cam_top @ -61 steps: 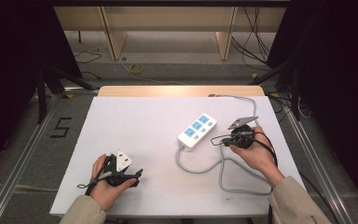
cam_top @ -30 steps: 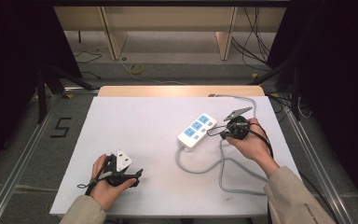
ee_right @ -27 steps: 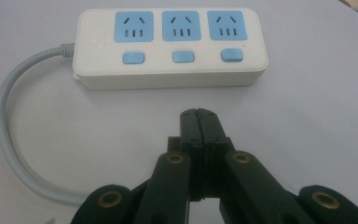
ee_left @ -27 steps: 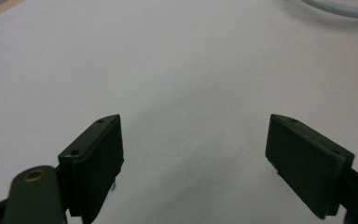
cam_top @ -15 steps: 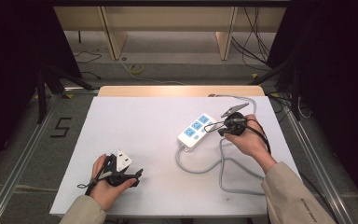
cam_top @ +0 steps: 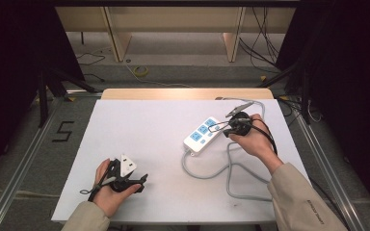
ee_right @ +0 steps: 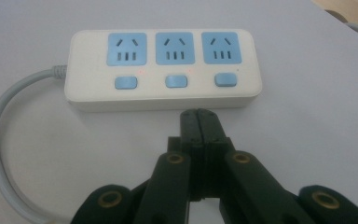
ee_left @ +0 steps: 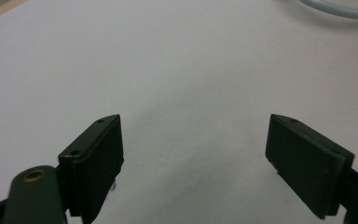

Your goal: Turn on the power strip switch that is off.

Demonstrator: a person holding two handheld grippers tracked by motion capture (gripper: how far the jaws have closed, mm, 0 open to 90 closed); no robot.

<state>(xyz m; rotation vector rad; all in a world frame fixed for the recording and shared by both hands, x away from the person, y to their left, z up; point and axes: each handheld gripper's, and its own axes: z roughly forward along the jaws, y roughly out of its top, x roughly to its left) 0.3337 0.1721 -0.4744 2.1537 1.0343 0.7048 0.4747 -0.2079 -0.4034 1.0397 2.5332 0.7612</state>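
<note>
In the lower left of the high view, the left gripper (cam_top: 142, 181) rests in the person's hand near the front edge of the white table (cam_top: 139, 130). Its own view shows the jaws spread wide with nothing between them, only bare table and a piece of grey cable (ee_left: 335, 8) in the upper right corner. It has no part in this step, I think, and it is best kept there, well apart from the work.

Right of the centre of the high view lies the white power strip (cam_top: 202, 135), set slantwise, with its grey cable looping toward the lower right. In the right gripper view the power strip (ee_right: 163, 70) fills the upper half of the frame: three blue sockets in a row and, below each one, a blue switch button (ee_right: 176, 81). Small red lights seem to glow near the left and middle buttons; at the right button I cannot tell.

The right gripper (ee_right: 199, 114) has its jaws pressed together with nothing between them, and the tips stand just beside the near wall of the strip, below the middle button. The step in hand is probably pressing a switch. To do it well, lift the closed tips over the edge, centre them on one button and push straight down, not sideways, because the light strip could slide on the smooth table.
</note>
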